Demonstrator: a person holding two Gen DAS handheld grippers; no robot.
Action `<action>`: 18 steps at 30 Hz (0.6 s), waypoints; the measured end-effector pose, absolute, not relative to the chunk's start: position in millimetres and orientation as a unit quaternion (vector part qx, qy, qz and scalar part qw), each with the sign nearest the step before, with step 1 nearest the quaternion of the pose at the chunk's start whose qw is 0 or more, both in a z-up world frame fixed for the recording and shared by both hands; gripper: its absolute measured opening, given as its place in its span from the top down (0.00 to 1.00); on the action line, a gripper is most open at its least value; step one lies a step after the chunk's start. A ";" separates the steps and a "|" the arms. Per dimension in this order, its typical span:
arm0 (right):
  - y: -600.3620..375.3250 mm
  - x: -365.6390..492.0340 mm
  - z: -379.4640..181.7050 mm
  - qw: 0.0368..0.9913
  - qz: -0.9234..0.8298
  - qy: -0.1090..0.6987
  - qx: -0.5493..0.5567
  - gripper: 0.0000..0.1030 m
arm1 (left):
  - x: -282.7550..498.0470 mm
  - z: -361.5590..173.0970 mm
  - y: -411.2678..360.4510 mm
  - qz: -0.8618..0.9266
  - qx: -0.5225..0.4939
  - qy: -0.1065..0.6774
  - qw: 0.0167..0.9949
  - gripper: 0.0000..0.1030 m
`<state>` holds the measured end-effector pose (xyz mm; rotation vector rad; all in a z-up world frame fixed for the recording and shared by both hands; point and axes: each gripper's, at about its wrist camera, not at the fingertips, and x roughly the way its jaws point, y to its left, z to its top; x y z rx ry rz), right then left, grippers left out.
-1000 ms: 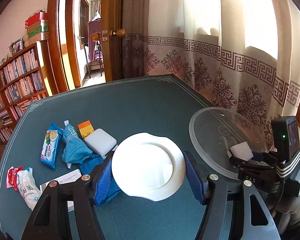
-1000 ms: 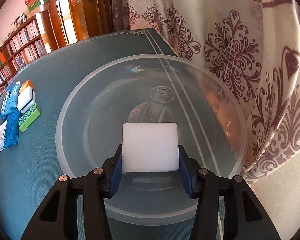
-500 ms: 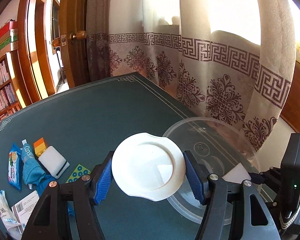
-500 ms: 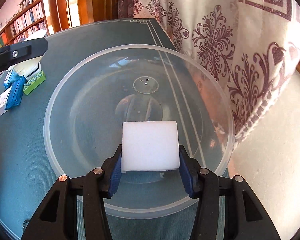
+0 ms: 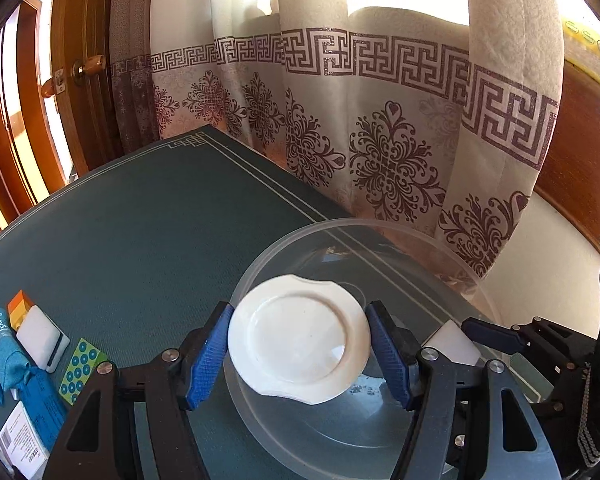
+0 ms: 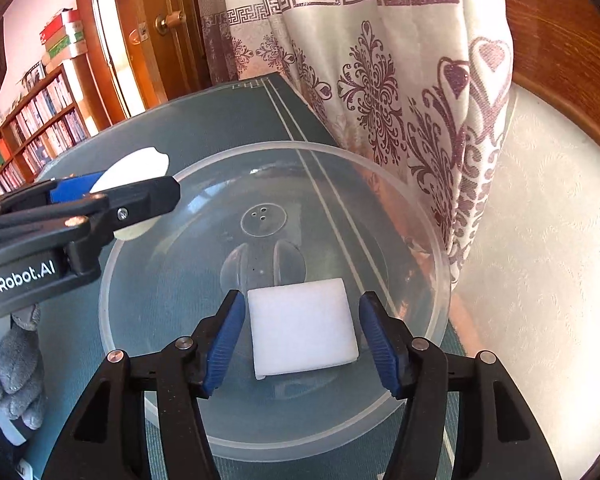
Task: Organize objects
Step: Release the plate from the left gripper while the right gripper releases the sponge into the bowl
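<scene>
My left gripper (image 5: pixel 299 354) is shut on a small white plate (image 5: pixel 298 336) and holds it tilted over the near left rim of a large clear plastic bowl (image 5: pixel 380 236). The plate also shows in the right wrist view (image 6: pixel 140 166), behind the left gripper's fingers (image 6: pixel 140 200). My right gripper (image 6: pixel 302 338) is open over the bowl (image 6: pixel 428 208). A white sponge block (image 6: pixel 302 330) lies in the bowl between its blue pads, with gaps on both sides. The block also shows in the left wrist view (image 5: pixel 454 342).
The bowl stands on a dark green table (image 5: pixel 140 232) near its right edge, against a patterned curtain (image 5: pixel 380 120). At the left lie a white eraser-like block (image 5: pixel 40 338), an orange box (image 5: pixel 20 306), a green dotted card (image 5: pixel 82 370), blue packets (image 5: pixel 8 364) and a white box (image 5: pixel 22 440).
My right gripper has opened and let go of the white sponge block, which now lies in the bowl. My left gripper has carried the plate right, over the bowl's rim.
</scene>
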<state>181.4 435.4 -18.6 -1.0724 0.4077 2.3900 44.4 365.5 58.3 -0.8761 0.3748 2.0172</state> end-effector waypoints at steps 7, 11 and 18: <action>434.9 187.3 -7.8 0.256 0.881 0.149 -0.368 0.37 | 49.8 60.4 367.8 0.808 -0.343 0.149 0.455 0.07; 431.8 184.9 -3.8 0.258 0.883 0.152 -0.362 0.37 | 50.2 64.6 362.7 0.816 -0.334 0.151 0.447 0.05; 432.0 178.4 -4.2 0.260 0.883 0.162 -0.356 0.37 | 48.3 71.8 349.6 0.838 -0.319 0.154 0.415 0.00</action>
